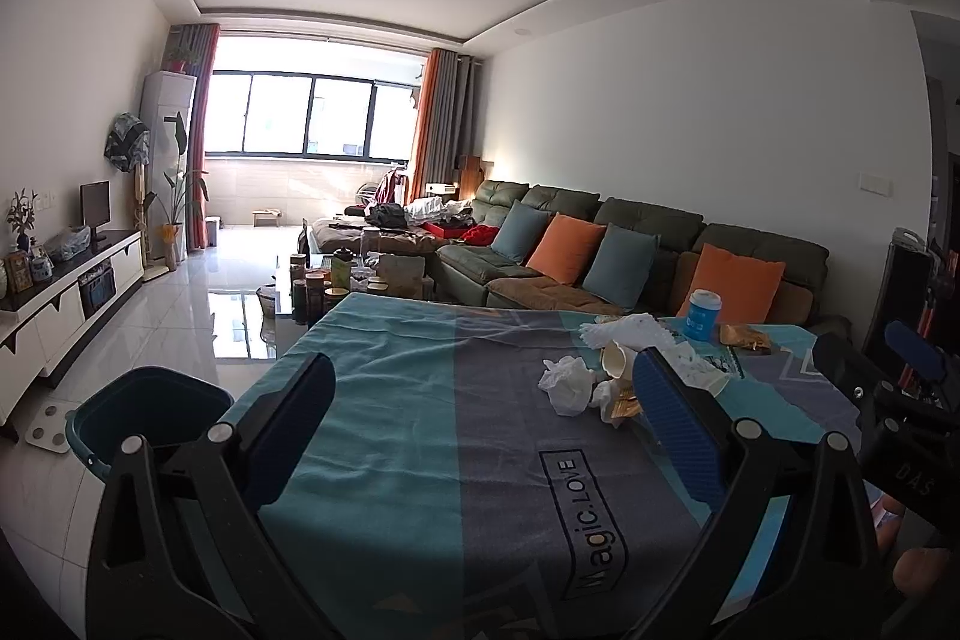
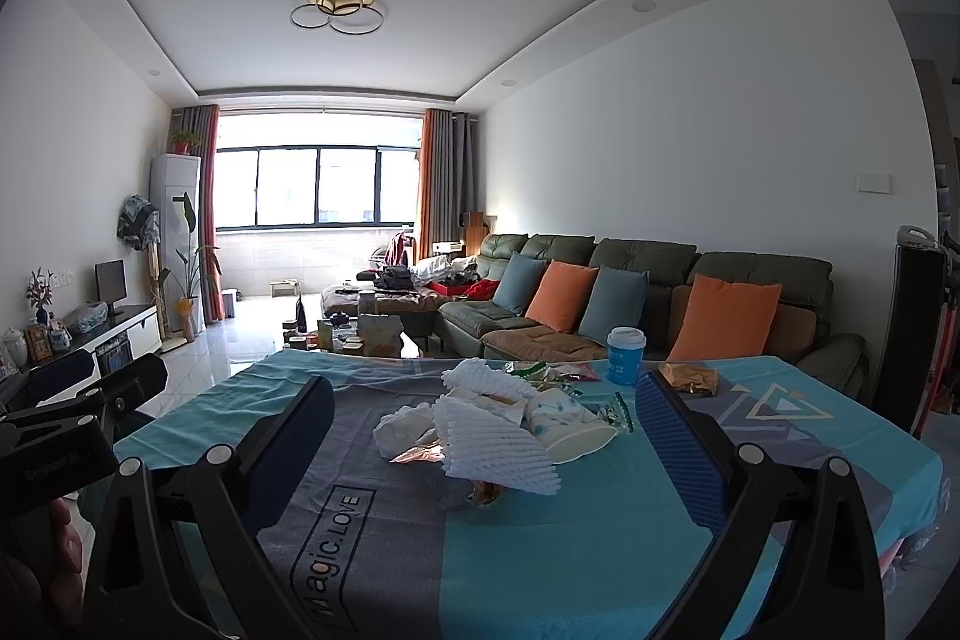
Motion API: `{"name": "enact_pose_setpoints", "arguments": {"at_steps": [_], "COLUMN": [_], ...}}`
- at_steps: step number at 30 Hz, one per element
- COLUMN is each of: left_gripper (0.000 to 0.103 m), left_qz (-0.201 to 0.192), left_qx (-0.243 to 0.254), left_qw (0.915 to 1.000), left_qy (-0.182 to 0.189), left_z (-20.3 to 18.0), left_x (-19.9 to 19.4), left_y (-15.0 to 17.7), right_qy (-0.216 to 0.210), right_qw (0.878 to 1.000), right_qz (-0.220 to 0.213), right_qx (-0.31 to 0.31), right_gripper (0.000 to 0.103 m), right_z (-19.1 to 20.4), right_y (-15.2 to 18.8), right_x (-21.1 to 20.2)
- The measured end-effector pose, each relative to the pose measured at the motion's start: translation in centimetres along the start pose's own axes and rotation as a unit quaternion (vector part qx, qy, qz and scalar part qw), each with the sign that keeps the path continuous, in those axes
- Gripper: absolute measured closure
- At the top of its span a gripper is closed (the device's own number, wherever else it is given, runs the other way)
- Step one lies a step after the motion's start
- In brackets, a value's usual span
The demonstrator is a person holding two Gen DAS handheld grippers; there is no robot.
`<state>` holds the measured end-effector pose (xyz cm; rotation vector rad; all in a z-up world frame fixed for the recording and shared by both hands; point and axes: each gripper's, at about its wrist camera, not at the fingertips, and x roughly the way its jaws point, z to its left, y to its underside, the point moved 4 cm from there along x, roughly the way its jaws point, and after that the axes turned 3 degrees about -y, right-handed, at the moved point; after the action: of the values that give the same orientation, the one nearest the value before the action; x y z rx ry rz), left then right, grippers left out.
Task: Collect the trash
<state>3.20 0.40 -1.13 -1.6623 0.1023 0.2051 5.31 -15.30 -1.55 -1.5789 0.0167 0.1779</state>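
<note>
1. Jaws on both grippers were spread wide with nothing between them. The left gripper (image 1: pixel 483 394) and the right gripper (image 2: pixel 483 415) both hovered over the near part of the tabletop (image 1: pixel 390 436), pretty clearly set up for a first grab.
2. All the trash was bunched in one pile, so I'll use that as the landmark: crumpled tissue (image 1: pixel 565 383), white foam netting (image 2: pixel 495 439) draped over the top, and a tipped paper cup (image 2: pixel 570 427) lying on its side just beside it.
3. Behind the pile stood a blue cup with a lid (image 2: pixel 625 355), upright, plus a brown wrapper (image 2: pixel 690 377) next to that cup.
4. Left of the pile, off the tabletop's edge and down on the floor, sat a teal bin (image 1: pixel 150 409). My guess is it's parked there so the left gripper can drop stuff straight in.
5. Right gripper faced the pile head-on, so it looked like the one to pick first.
</note>
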Motion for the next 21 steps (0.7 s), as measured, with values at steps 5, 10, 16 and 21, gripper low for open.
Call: {"name": "enact_pose_setpoints", "arguments": {"at_steps": [5,10,16,21], "left_gripper": [0.005,0.005,0.005,0.005], "left_qz": [0.005,0.009,0.032,0.07], "left_qx": [0.001,0.006,0.02,0.044], "left_qw": [1.0,0.9999,0.9991,0.996], "left_qy": [0.003,0.01,0.021,0.032], "left_z": [-0.1,-0.3,-1.0,-1.7], "left_x": [0.3,1.0,3.3,7.2], "left_y": [0.0,-0.2,-0.5,-0.4], "right_qy": [0.001,0.0,0.006,0.007], "right_qw": [1.0,1.0,1.0,0.998], "right_qz": [0.003,0.008,0.027,0.057], "right_qx": [0.003,0.007,0.008,0.001], "right_gripper": [0.006,0.006,0.006,0.006], "right_z": [-0.3,-0.7,-1.8,-2.8], "right_y": [0.1,0.2,0.4,0.7], "right_x": [0.0,0.4,1.9,4.2]}}
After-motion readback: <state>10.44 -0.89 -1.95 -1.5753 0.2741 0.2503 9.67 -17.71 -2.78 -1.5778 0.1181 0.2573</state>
